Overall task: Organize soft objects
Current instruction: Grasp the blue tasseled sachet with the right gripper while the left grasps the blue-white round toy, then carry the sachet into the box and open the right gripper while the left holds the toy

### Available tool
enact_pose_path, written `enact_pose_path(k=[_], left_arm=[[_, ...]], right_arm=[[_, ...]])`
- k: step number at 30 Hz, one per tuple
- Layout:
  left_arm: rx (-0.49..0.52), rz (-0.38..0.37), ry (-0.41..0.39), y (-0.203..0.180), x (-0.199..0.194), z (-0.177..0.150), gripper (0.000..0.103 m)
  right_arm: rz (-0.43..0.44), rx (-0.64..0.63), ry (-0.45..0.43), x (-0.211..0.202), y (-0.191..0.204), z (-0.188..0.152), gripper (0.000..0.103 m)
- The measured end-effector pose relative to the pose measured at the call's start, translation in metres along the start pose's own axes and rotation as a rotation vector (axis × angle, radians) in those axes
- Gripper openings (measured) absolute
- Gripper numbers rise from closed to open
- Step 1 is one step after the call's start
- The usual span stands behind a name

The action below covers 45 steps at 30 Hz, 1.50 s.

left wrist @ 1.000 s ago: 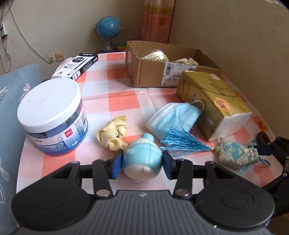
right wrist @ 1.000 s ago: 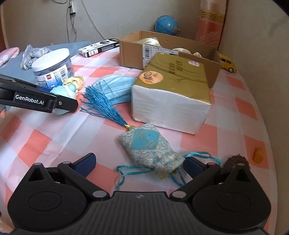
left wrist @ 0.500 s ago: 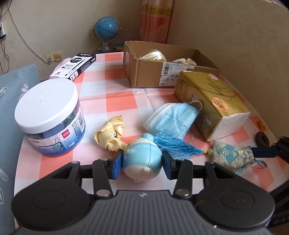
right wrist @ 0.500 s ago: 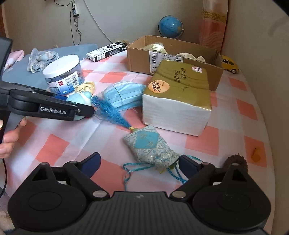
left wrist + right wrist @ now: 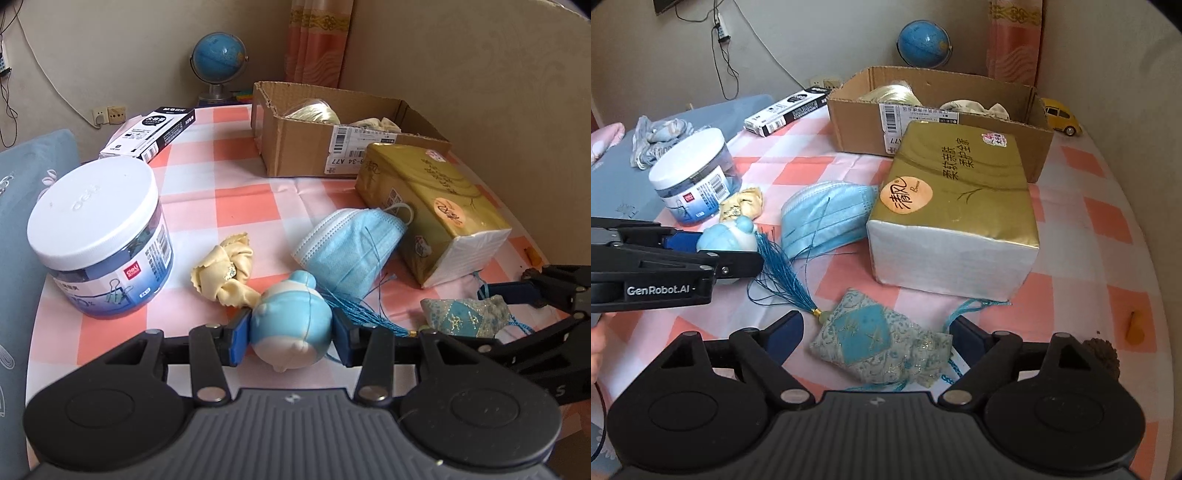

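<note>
My left gripper (image 5: 290,334) is shut on a soft blue-and-white squishy toy (image 5: 291,326), also seen in the right wrist view as the toy (image 5: 726,236) in the left gripper (image 5: 735,254). My right gripper (image 5: 875,334) straddles a blue embroidered sachet (image 5: 882,338) with a blue tassel (image 5: 779,269); its jaws are closing and its pads stand just clear of the sachet. A blue face mask (image 5: 351,247), a yellow cloth scrunchie (image 5: 225,273) and a gold tissue pack (image 5: 956,206) lie on the checked tablecloth (image 5: 236,195). A cardboard box (image 5: 934,114) at the back holds soft items.
A white-lidded jar of clips (image 5: 98,236) stands at the left, a black-and-white carton (image 5: 151,133) behind it. A globe (image 5: 218,62) and a yellow toy car (image 5: 1062,116) sit at the back. A brown seed ball (image 5: 1102,352) and an orange bit (image 5: 1136,326) lie at the right edge.
The right gripper has closed in around the sachet, its jaws narrower than before. The sachet and tassel have shifted. The left gripper keeps still on the toy.
</note>
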State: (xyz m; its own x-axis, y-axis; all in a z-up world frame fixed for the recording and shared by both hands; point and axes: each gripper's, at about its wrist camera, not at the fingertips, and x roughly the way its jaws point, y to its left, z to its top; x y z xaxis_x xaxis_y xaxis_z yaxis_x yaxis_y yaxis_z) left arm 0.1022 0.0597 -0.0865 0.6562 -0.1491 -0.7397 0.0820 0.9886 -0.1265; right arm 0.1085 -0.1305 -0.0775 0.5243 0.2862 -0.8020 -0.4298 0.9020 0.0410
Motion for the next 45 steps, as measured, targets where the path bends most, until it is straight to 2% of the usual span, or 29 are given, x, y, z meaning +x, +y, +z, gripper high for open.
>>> enact_pose_path(k=[5, 7, 13, 17, 19, 22, 23, 24, 25, 26, 27, 33, 35, 37, 41, 45], left_arm=[[0.012, 0.005, -0.001, -0.001, 0.002, 0.001, 0.045], [0.019, 0.008, -0.002, -0.001, 0.002, 0.001, 0.044], [0.05, -0.001, 0.002, -0.003, -0.004, 0.001, 0.043], [0.092, 0.002, -0.002, -0.005, -0.014, 0.0, 0.043], [0.103, 0.0, -0.005, -0.006, -0.02, 0.001, 0.043], [0.122, -0.001, -0.013, -0.007, -0.029, 0.0, 0.043], [0.131, 0.003, -0.015, -0.007, -0.031, 0.0, 0.043], [0.137, 0.009, -0.019, -0.008, -0.034, -0.001, 0.043], [0.139, 0.01, -0.021, -0.008, -0.036, -0.002, 0.043], [0.139, 0.009, -0.022, -0.008, -0.037, -0.003, 0.043], [0.136, 0.008, -0.023, -0.008, -0.039, -0.004, 0.043], [0.133, -0.002, -0.024, -0.01, -0.043, -0.01, 0.043], [0.135, -0.005, -0.022, -0.011, -0.042, -0.01, 0.043], [0.134, -0.011, -0.02, -0.012, -0.041, -0.01, 0.043], [0.129, -0.016, -0.02, -0.012, -0.039, -0.009, 0.043], [0.129, -0.019, -0.014, -0.011, -0.038, -0.008, 0.043]], right_arm=[[-0.056, -0.055, 0.008, 0.003, 0.009, -0.005, 0.081], [-0.07, -0.062, 0.001, 0.001, 0.009, -0.007, 0.072], [-0.066, -0.079, -0.013, -0.011, 0.006, -0.008, 0.051], [-0.057, -0.09, -0.011, -0.019, 0.003, -0.01, 0.043], [-0.053, -0.099, -0.014, -0.024, 0.002, -0.012, 0.034], [-0.052, -0.106, -0.017, -0.031, 0.001, -0.014, 0.03], [-0.052, -0.108, -0.018, -0.033, 0.0, -0.015, 0.03], [-0.052, -0.11, -0.01, -0.035, 0.0, -0.015, 0.035], [-0.054, -0.108, 0.002, -0.036, -0.001, -0.016, 0.051], [-0.063, -0.096, 0.002, -0.038, -0.003, -0.017, 0.06], [-0.074, -0.094, -0.004, -0.041, -0.003, -0.018, 0.064], [-0.099, -0.082, -0.017, -0.058, -0.005, -0.026, 0.065], [-0.083, -0.069, 0.0, -0.06, -0.006, -0.029, 0.066], [-0.043, -0.055, 0.034, -0.056, -0.006, -0.031, 0.067], [-0.052, -0.051, 0.064, -0.038, -0.002, -0.03, 0.068], [-0.021, -0.037, 0.05, -0.033, -0.002, -0.022, 0.08]])
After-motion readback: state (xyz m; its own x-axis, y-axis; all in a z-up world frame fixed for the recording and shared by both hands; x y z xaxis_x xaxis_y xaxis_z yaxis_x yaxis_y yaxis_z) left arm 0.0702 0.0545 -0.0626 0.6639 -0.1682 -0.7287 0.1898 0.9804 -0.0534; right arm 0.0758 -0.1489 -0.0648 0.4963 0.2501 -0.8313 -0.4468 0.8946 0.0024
